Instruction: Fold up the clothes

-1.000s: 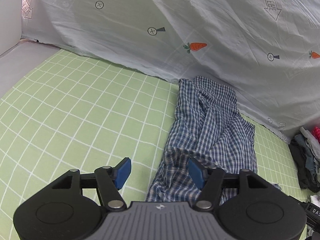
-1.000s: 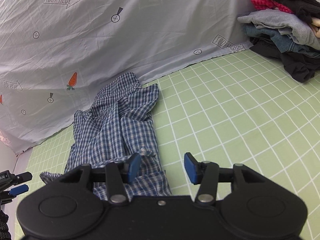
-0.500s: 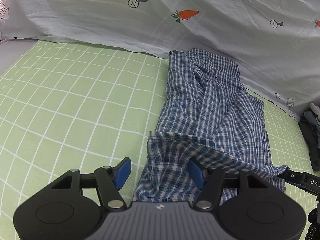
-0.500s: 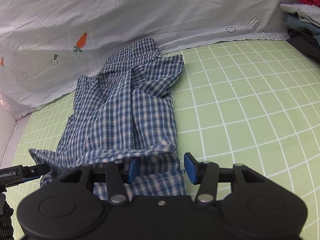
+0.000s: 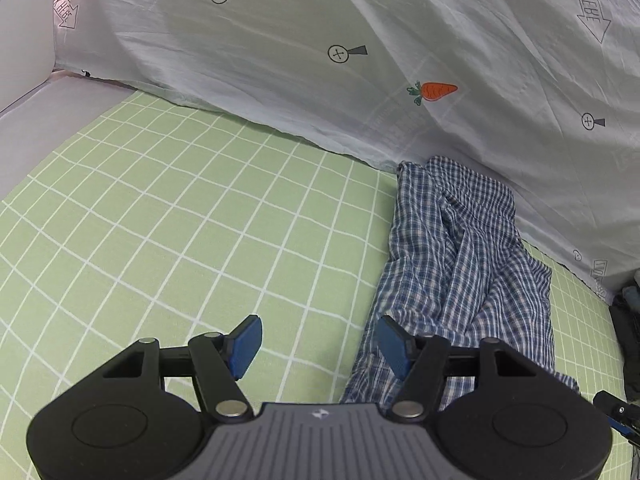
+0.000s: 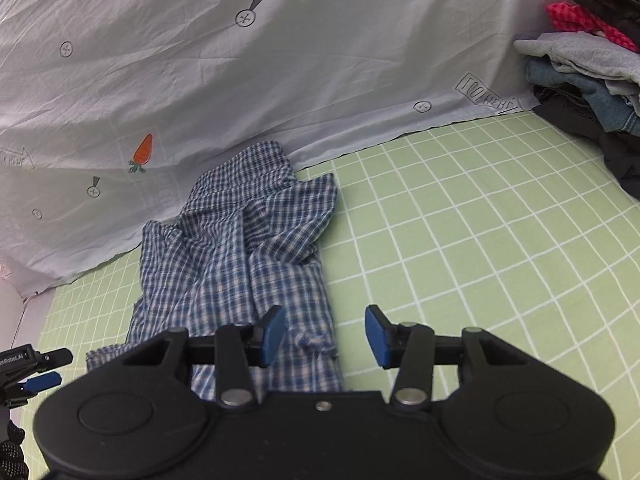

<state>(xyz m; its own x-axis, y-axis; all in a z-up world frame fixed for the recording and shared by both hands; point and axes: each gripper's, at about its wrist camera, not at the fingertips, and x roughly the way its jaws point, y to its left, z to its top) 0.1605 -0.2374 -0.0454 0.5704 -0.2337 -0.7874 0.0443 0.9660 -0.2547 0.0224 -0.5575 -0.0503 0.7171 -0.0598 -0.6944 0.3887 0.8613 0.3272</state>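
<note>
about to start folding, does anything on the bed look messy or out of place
The checked shirt lies crumpled, bunched in deep wrinkles, its far end riding up against the hanging sheet rather than lying flat on the green bedcover. The clothes pile at the right looks loosely heaped too.

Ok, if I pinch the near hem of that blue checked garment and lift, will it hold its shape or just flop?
Probably flop: the checked garment lies in soft creases and ridges, so it looks thin and limp. It likely weighs little and should drag across the green grid sheet rather than slide cleanly. The drawstring knot near the right gripper may dangle.
</note>
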